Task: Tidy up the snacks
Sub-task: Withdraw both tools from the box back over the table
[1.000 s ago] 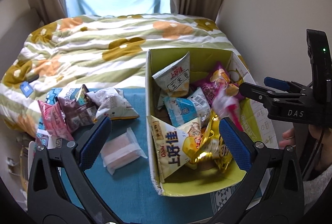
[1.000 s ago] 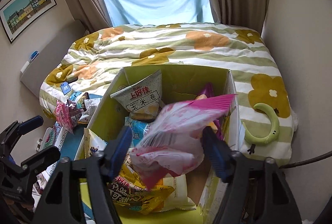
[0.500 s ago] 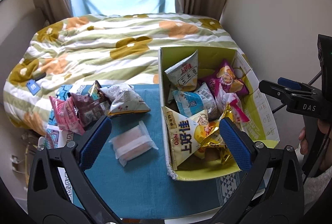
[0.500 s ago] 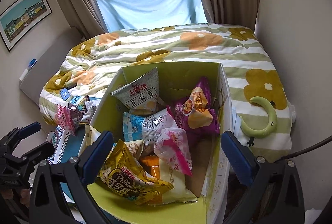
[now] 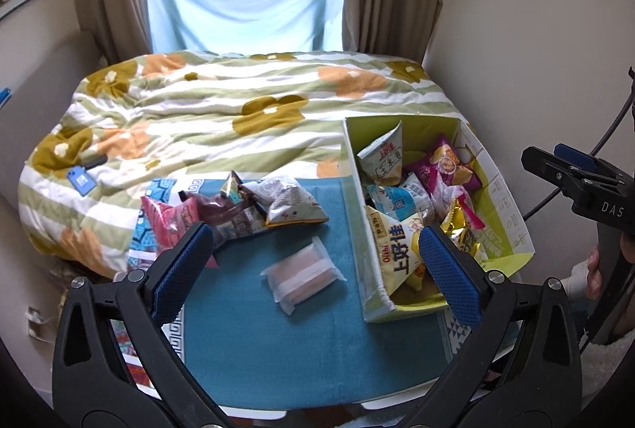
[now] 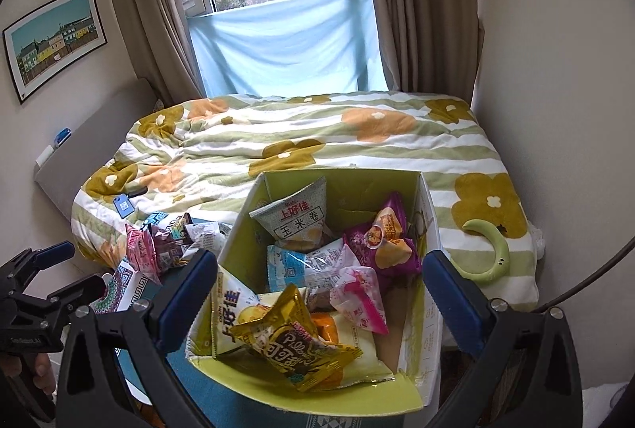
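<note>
A green cardboard box (image 5: 357,206) (image 6: 430,245) stands on a blue cloth (image 5: 301,332) and holds several snack bags. A pink-and-white packet (image 6: 359,299) lies loose inside it. A clear packet of pink wafers (image 5: 302,274) lies on the cloth left of the box. A pile of snack bags (image 5: 238,208) (image 6: 158,243) sits farther left. My left gripper (image 5: 313,265) is open and empty above the wafers. My right gripper (image 6: 321,293) is open and empty above the box; it also shows in the left wrist view (image 5: 575,174).
A bed with a flowered quilt (image 5: 238,110) lies behind the cloth. A green crescent toy (image 6: 492,249) rests on the quilt right of the box. A wall runs along the right side. Curtains and a window are at the back.
My right gripper opened and dropped the pink-and-white packet into the box, then drew back. My left gripper has also pulled back and up.
</note>
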The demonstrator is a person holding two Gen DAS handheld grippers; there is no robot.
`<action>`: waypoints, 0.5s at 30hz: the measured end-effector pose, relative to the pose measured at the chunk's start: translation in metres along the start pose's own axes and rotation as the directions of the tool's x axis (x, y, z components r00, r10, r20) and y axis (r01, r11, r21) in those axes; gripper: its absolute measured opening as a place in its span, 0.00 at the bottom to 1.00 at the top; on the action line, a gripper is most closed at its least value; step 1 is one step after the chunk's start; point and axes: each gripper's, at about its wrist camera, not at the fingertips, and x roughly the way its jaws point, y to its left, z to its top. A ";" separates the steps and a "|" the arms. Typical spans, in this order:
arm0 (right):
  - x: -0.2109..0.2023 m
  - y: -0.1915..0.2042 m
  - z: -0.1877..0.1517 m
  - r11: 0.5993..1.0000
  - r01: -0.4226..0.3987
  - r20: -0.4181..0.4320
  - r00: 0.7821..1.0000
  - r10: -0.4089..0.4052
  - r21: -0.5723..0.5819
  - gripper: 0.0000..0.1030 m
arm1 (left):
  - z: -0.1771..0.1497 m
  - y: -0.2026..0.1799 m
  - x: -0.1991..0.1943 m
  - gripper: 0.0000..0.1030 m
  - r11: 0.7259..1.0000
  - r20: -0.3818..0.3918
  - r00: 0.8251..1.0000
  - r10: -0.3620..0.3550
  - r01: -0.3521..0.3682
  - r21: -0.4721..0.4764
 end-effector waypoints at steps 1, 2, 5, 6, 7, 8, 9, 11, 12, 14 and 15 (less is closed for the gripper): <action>-0.003 0.008 -0.001 1.000 0.006 0.009 1.000 -0.006 0.004 1.00 | 0.000 0.009 -0.005 1.00 1.000 0.009 1.000 -0.001 0.001 0.010; -0.007 0.017 -0.002 1.000 0.012 0.021 1.000 -0.012 0.008 1.00 | -0.001 0.018 -0.010 1.00 1.000 0.017 1.000 -0.003 0.003 0.017; -0.013 0.044 -0.007 0.999 0.023 0.047 0.999 -0.024 0.033 1.00 | -0.003 0.051 -0.021 1.00 1.000 0.027 0.999 -0.022 0.022 0.017; -0.015 0.054 -0.010 0.999 0.023 0.055 0.998 -0.025 0.043 1.00 | -0.005 0.062 -0.024 1.00 1.000 0.030 0.999 -0.027 0.027 0.014; -0.016 0.065 -0.012 0.999 0.020 0.059 0.998 -0.023 0.050 1.00 | -0.007 0.074 -0.026 1.00 0.999 0.032 0.999 -0.030 0.030 0.011; -0.016 0.075 -0.015 0.998 0.019 0.059 0.998 -0.023 0.053 1.00 | -0.009 0.086 -0.028 1.00 0.999 0.034 0.999 -0.034 0.033 0.007; -0.015 0.086 -0.017 0.998 0.023 0.059 0.998 -0.026 0.053 1.00 | -0.011 0.098 -0.030 1.00 0.999 0.035 0.999 -0.037 0.037 0.004; -0.014 0.107 -0.022 0.998 0.031 0.063 0.997 -0.034 0.049 1.00 | -0.015 0.121 -0.035 0.99 0.999 0.036 0.998 -0.052 0.052 0.000; -0.013 0.117 -0.024 0.998 0.036 0.064 0.997 -0.039 0.048 1.00 | -0.017 0.131 -0.037 0.99 0.998 0.037 0.998 -0.059 0.059 0.002; -0.014 0.135 -0.029 0.997 0.050 0.075 0.996 -0.054 0.055 1.00 | -0.021 0.151 -0.040 1.00 0.998 0.039 0.997 -0.063 0.063 0.015; -0.014 0.144 -0.031 0.997 0.055 0.084 0.995 -0.060 0.060 1.00 | -0.022 0.159 -0.040 1.00 0.998 0.038 0.997 -0.064 0.063 0.020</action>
